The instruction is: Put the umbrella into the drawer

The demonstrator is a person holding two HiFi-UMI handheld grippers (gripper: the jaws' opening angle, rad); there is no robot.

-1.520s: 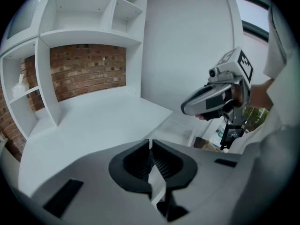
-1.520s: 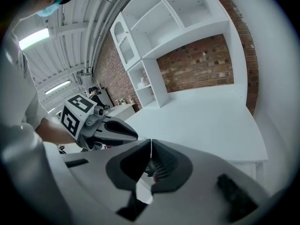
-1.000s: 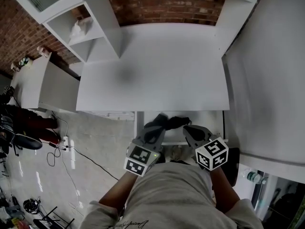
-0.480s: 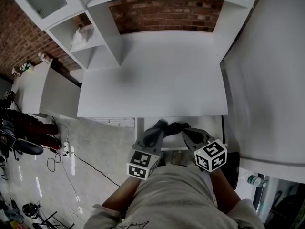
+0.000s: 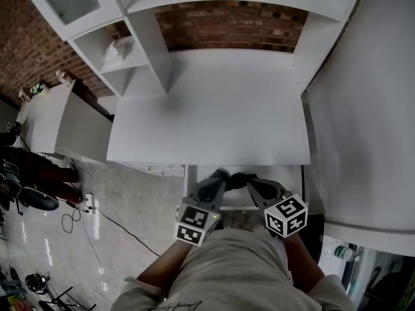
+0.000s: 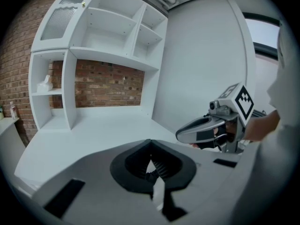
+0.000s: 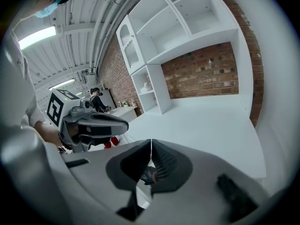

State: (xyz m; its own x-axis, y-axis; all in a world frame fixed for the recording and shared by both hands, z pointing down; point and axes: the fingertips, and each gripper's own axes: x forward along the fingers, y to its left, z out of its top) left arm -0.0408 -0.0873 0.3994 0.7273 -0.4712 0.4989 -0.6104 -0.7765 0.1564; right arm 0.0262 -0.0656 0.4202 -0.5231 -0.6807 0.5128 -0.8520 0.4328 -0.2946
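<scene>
**A doubtful hold over an open drawer**

We see the left claw (image 6: 151,143) clenched, its tips pressed together, with a small dark bit low in the gap. Whether that is umbrella cloth pinched there or only seen through the gap, we cannot tell. The umbrella (image 5: 237,179) shows as a dark bundle between the two claws' tips. It is over the open drawer (image 5: 295,181), just below the front edge of the tabletop (image 5: 207,122), and we cannot tell if it rests on the drawer bottom. The right claw (image 7: 151,143) is clenched likewise, with the same kind of dark bit in its gap.

Our worry is this: if either claw has only a fold of cloth, the bundle could slip and land askew. If it lies high or across a drawer wall, it could catch under the tabletop when the drawer goes in. The claws sit close together, so they could also knock each other.

The tabletop is white and bare. At the left, cables (image 5: 83,203) trail on the pale floor (image 5: 136,193) beside a low white cabinet (image 5: 71,122). Next comes a white shelf unit (image 5: 139,57) with a crumpled white thing (image 5: 117,45) in one compartment. Then there is a brick wall (image 5: 227,24) behind the tabletop and a plain white wall (image 5: 363,122) at the right.
</scene>
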